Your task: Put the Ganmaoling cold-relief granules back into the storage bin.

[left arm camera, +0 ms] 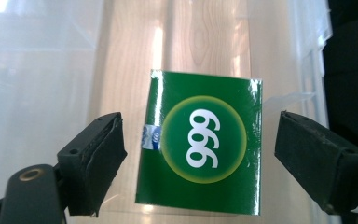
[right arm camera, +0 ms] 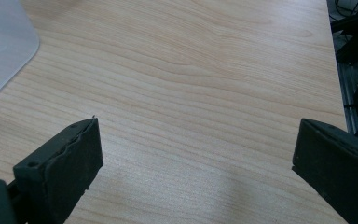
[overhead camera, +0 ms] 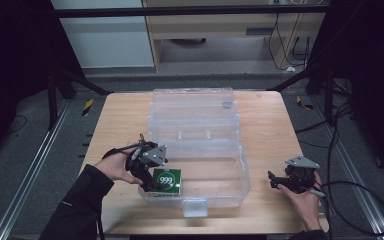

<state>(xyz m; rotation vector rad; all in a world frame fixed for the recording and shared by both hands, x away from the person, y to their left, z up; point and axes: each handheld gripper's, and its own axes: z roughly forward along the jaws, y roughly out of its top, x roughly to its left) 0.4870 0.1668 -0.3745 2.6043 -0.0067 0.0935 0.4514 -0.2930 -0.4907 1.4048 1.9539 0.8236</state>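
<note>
- On the wooden bench [overhead camera: 115,120], a clear plastic box [overhead camera: 240,165] is standing with its lid lying open toward the far side.
- Inside the box, at its near left corner, a green carton [overhead camera: 167,180] marked "999" is lying flat on the box floor.
- The left gripper [overhead camera: 147,181] is hanging over that corner, held by the left hand [overhead camera: 114,167], pointing down into the box.
- In the left gripper view, its jaws are standing apart on either side of the green carton [left arm camera: 200,144]; gaps are showing on both sides, so the pads are not pressing on it.
- The right gripper [overhead camera: 272,180] is sitting in the right hand [overhead camera: 304,200] over bare bench, to the right of the box and apart from it.
- In the right gripper view, its jaws are standing wide apart with nothing but wood grain between them; a rounded corner of clear plastic is showing at upper left.
</note>
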